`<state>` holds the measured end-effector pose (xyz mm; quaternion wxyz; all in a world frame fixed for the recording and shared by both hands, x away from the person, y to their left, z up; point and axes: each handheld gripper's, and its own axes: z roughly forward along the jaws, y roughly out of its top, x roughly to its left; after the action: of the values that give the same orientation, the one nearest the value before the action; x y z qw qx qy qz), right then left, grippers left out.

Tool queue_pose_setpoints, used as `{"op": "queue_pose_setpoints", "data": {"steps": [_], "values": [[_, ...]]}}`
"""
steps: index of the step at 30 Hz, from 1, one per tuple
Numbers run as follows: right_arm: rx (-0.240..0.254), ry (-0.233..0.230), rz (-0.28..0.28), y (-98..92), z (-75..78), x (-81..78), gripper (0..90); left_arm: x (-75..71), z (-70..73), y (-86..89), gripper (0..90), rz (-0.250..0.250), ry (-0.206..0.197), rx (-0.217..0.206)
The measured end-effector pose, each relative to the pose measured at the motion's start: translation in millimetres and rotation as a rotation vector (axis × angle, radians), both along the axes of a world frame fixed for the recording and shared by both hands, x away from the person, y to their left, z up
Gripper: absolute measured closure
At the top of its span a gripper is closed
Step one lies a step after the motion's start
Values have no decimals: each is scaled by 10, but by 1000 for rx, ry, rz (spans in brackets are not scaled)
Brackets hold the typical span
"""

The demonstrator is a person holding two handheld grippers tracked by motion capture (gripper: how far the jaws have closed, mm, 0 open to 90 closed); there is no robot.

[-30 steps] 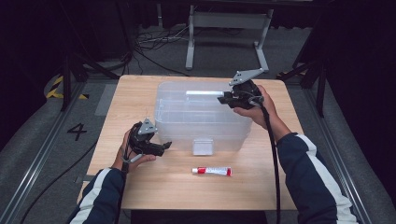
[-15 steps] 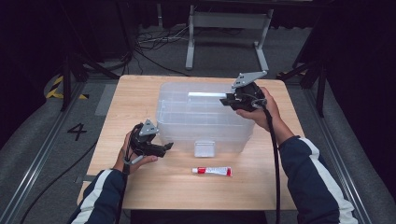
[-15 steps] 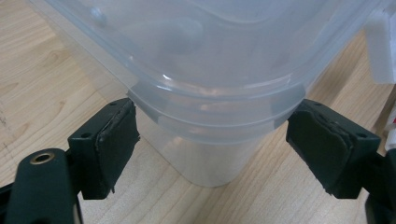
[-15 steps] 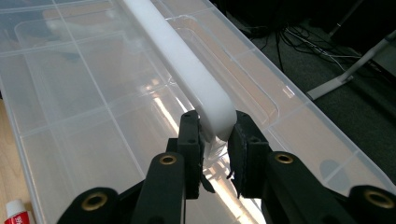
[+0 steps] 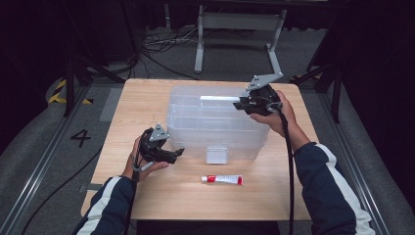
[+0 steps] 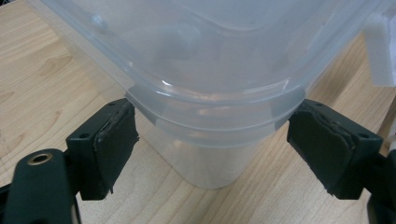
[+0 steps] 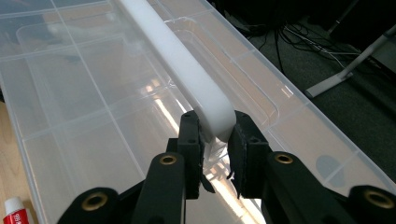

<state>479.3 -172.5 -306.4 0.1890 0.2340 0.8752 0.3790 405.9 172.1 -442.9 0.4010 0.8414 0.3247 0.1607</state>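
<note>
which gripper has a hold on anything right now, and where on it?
The right gripper clamps the end of the white handle on the clear box's lid. The left gripper is open around the box corner, gripping nothing.

There is one table (image 5: 147,205). On it sits one big clear box (image 5: 218,127) with one clear lid (image 7: 93,93) on top. The lid has one white handle (image 7: 187,74). The box has one white latch (image 5: 217,154) on its front. One small tube (image 5: 222,179) with a red end lies near the box. There are two grippers, the left gripper (image 5: 177,153) and the right gripper (image 5: 238,105). Each one has two black fingers (image 6: 114,140).
</note>
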Motion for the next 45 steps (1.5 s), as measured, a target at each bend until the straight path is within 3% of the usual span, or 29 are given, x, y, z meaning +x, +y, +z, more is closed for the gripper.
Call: {"op": "queue_pose_setpoints", "data": {"steps": [5,14,19,29,32,34,39,45], "values": [[2,5,-1,0,7,6,761,-46,41,53,238,-2,-7,-18],[1,20,-7,3,57,41,759,-163,85,176,376,-43,-5,-1],[-2,25,-13,9,108,71,755,-212,135,261,451,-30,-20,-1],[-13,28,-20,22,191,124,745,-267,251,424,569,4,-53,-69],[-28,28,-18,32,218,138,743,-263,287,416,691,35,-77,-59],[-27,31,-20,34,229,149,742,-245,299,414,733,35,-80,-82],[-24,36,-29,42,263,185,737,-217,312,358,841,24,-88,-92],[-20,47,-43,46,320,264,728,-135,325,288,862,27,-95,-122]]}}
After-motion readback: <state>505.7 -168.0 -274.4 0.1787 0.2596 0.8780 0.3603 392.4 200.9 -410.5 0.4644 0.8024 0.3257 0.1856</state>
